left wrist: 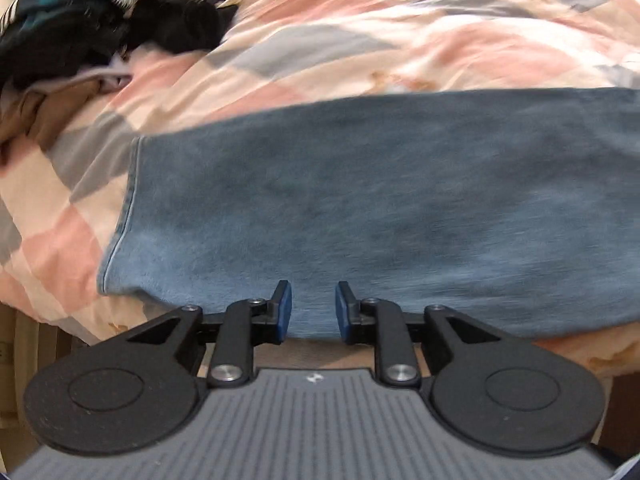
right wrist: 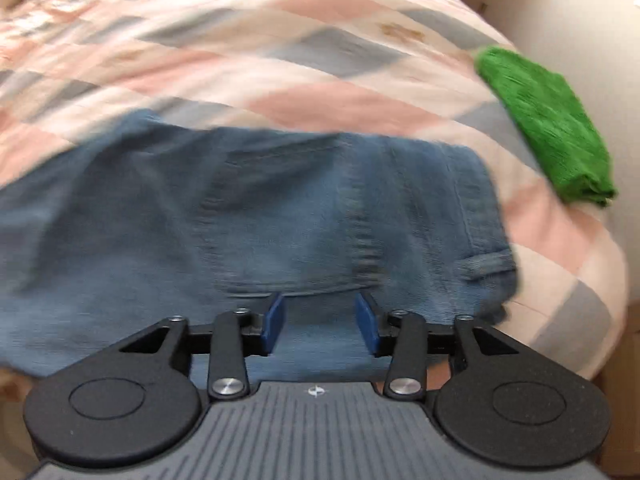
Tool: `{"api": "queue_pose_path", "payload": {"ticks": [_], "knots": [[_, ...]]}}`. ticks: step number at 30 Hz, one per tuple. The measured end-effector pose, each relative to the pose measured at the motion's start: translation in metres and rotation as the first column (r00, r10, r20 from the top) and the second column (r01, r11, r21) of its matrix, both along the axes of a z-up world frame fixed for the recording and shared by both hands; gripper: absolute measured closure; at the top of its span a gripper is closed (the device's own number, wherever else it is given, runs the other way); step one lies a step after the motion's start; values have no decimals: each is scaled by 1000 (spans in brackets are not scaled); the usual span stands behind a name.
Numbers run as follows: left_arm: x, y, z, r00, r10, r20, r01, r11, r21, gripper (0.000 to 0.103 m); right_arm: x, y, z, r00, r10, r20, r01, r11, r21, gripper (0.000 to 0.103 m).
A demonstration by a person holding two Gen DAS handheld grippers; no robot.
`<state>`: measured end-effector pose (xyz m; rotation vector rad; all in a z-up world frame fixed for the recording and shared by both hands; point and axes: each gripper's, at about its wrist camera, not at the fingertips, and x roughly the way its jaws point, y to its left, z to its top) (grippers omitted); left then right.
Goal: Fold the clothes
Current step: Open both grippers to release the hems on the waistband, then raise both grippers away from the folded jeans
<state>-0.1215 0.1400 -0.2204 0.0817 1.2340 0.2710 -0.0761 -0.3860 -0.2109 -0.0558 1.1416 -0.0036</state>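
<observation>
Left gripper (left wrist: 313, 311) sat low centre in left wrist view, jaws parted, blue pads (left wrist: 283, 310) facing each other with clear gap, nothing between them. Right gripper (right wrist: 320, 324) sat low centre in right wrist view, jaws parted wider, blue pads (right wrist: 274, 323) angled slightly outward, nothing clamped. Black linkages and round pivots of both filled bottom of frames.

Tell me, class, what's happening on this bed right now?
A person holds two grippers over blue denim jeans spread flat on a pink, grey and cream checked quilt. The left gripper is near the hem end, the right gripper near the waistband; both are open, gripping nothing. A folded green cloth lies aside.
</observation>
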Motion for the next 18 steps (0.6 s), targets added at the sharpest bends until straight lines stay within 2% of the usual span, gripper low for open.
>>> {"api": "queue_pose_path", "payload": {"ticks": [2, 3, 5, 6, 7, 8, 9, 10, 13, 15, 18], "knots": [[3, -13, -1, 1000, -6, -31, 6, 1000, -20, 80, 1, 13, -8, 998, 46, -41, -46, 999, 10, 45], [6, -19, -7, 998, 1, -68, -2, 1000, -5, 75, 4, 19, -17, 995, 53, -81, -53, 999, -6, 45], [12, -30, -20, 990, 20, -142, -16, 999, 30, 75, 8, 22, -30, 990, 28, -137, -30, 999, -18, 45], [15, -35, -26, 983, 31, -179, -22, 999, 48, 76, 9, 25, -24, 991, 25, -131, -26, 1000, -6, 45], [15, -40, -21, 983, 33, -179, -23, 998, 60, 77, 9, 27, -17, 992, 23, -125, -23, 1000, 6, 45], [15, -45, -11, 987, 25, -159, -16, 998, 59, 77, 8, 30, -7, 994, 33, -108, -31, 999, 18, 40], [14, -49, 0, 991, 21, -135, -13, 998, 57, 73, 7, 33, 4, 995, 42, -90, -40, 999, 31, 32], [12, -53, 11, 993, 21, -118, -14, 998, 60, 69, 5, 36, 14, 996, 52, -73, -49, 998, 43, 28], [10, -67, 42, 995, 28, -93, -22, 997, 70, 67, 1, 44, 43, 995, 86, -45, -82, 994, 77, 22], [10, -78, 61, 996, 32, -82, -27, 998, 64, 63, 4, 48, 58, 994, 97, -40, -92, 990, 104, 14], [6, -94, 85, 997, 40, -73, -35, 997, 63, 59, 3, 55, 75, 991, 124, -45, -118, 985, 126, 10]]}}
